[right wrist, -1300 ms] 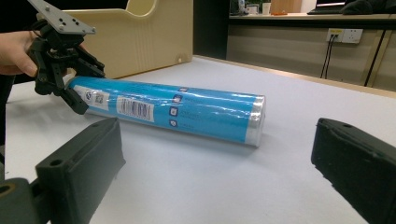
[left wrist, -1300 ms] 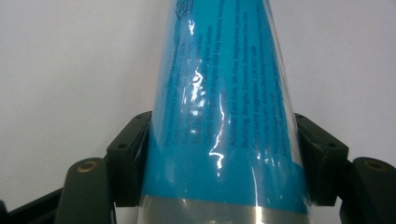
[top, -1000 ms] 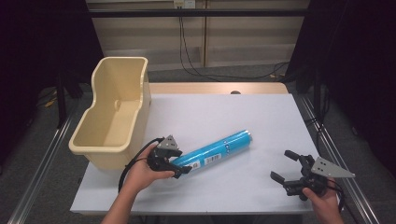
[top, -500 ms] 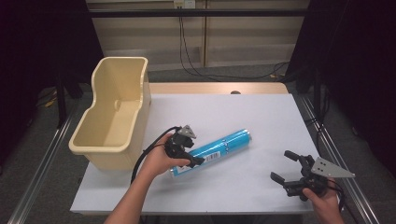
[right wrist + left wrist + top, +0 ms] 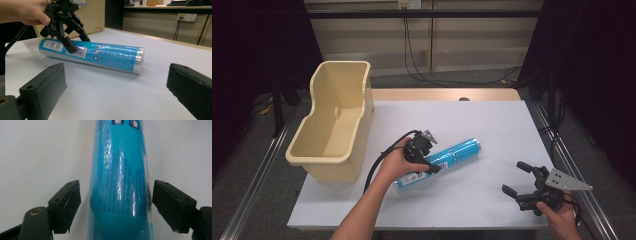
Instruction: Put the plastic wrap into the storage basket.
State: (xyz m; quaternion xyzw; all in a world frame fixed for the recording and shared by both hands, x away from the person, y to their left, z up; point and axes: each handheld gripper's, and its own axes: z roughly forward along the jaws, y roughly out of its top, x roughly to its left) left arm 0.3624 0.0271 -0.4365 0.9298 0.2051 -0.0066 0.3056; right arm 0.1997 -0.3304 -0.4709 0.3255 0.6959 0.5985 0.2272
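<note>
Tube mid-table, bin left, left tongs astride the tube.

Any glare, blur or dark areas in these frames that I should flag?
Left gripper view: white glare streaks on the blue tube, its print soft and unreadable. Right gripper view: near jaws soft, tube fairly sharp with slight sheen. High view: table evenly lit, surroundings fall to black, left gripper shows little detail.

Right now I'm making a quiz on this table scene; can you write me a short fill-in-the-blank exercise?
1. The blue tube lies between the jaws of the ____ gripper.
2. The beige tub stands at the table's ____ side in the high view.
3. The right gripper has its jaws ____, with nothing between them.

Missing words: left; left; open
</note>
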